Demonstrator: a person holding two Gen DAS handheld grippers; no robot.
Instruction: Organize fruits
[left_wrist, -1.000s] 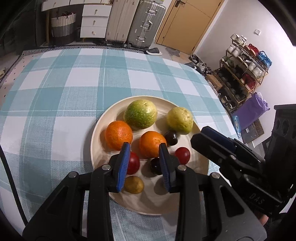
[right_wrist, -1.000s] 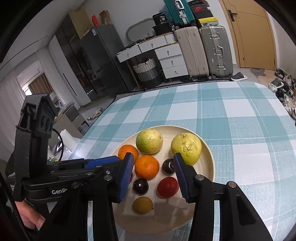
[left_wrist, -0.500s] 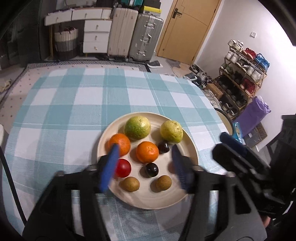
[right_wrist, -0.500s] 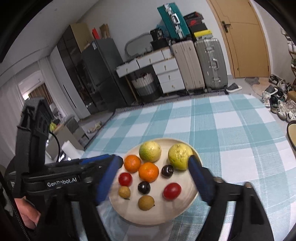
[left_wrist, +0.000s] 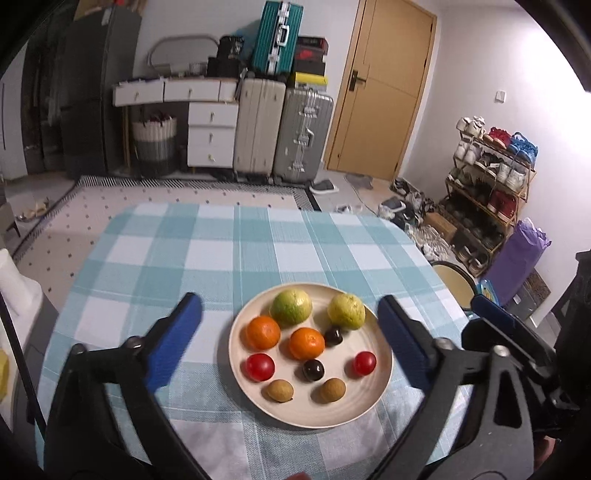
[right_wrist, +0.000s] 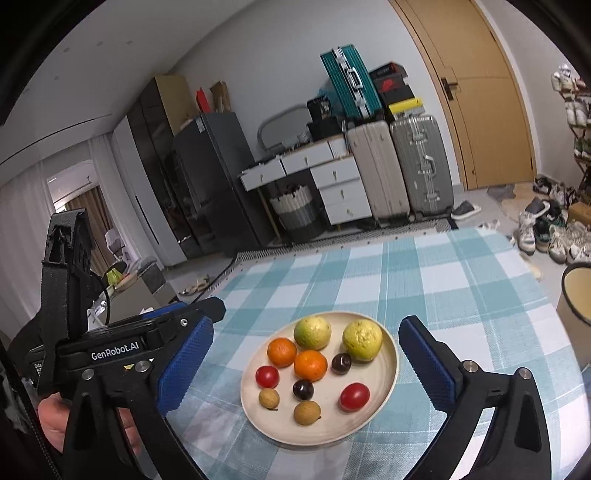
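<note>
A bedroom with suitcases and a wooden door lies beyond the checked counter (left_wrist: 229, 258). The left hand-held gripper (left_wrist: 290, 334) and the right hand-held gripper (right_wrist: 306, 360) both hover with jaws wide apart, empty, above the near side of the plate (left_wrist: 351, 413). On the plate sit two guavas, two oranges, two cherry tomatoes, two dark plums and two longans, already paired. Judged complete; withdraw upward without brushing the rim.

One plate (left_wrist: 382, 384) holds two green fruits (left_wrist: 291, 306), two oranges (left_wrist: 263, 332), two tomatoes (left_wrist: 259, 366), two dark plums (left_wrist: 313, 369) and two brown longans (left_wrist: 280, 390).
</note>
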